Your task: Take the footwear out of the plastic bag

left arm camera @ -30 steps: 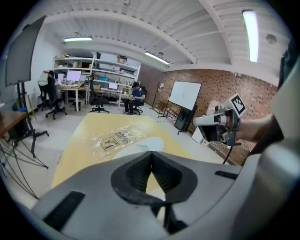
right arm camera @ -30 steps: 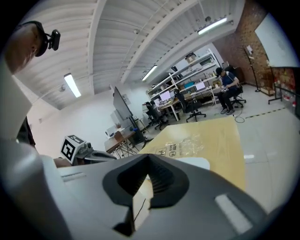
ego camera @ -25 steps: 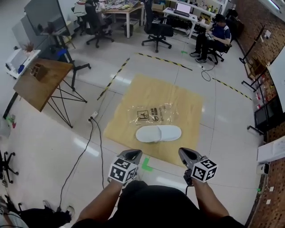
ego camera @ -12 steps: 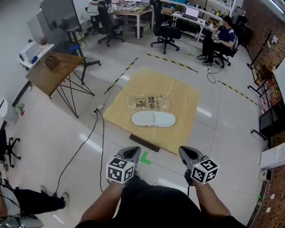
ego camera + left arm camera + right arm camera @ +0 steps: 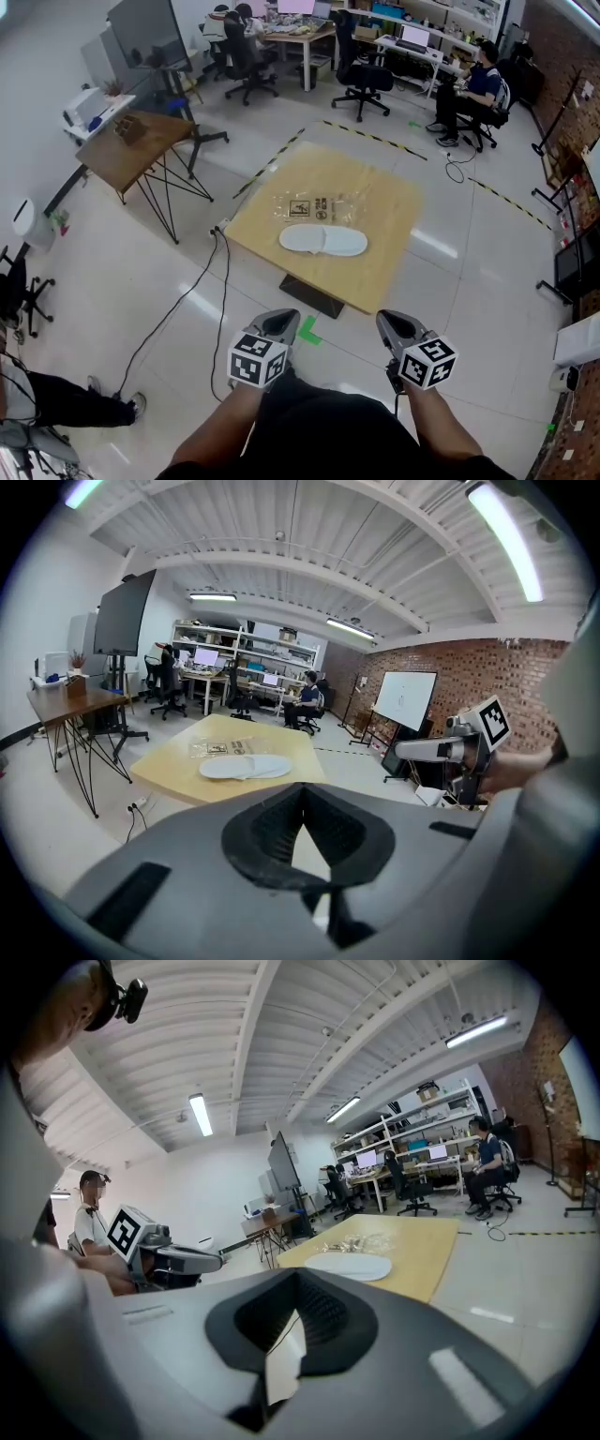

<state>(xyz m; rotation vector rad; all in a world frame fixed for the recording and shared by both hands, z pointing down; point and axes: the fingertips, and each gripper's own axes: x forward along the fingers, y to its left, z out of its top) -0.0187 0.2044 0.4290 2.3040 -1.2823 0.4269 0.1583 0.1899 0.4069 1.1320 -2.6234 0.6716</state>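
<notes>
A pair of white slippers [image 5: 323, 240] lies side by side on the low wooden table [image 5: 380, 272]. Just beyond them lies the clear plastic bag [image 5: 314, 206], flat and printed. Both grippers are held close to my body, well short of the table and over the floor. My left gripper [image 5: 281, 324] is shut with nothing in it, and my right gripper [image 5: 392, 324] is shut and empty too. The left gripper view shows the slippers [image 5: 246, 767] far ahead on the table. In the right gripper view the slippers [image 5: 349, 1266] are likewise distant.
A dark wooden side table [image 5: 131, 150] on black legs stands at the left. A cable [image 5: 187, 300] runs across the floor to a power strip by the low table. Green tape [image 5: 307, 331] marks the floor. Office chairs, desks and a seated person [image 5: 480, 89] are at the back.
The table with the slippers and bag has drawn farther away in the head view. Both grippers stay shut and low near my body.
</notes>
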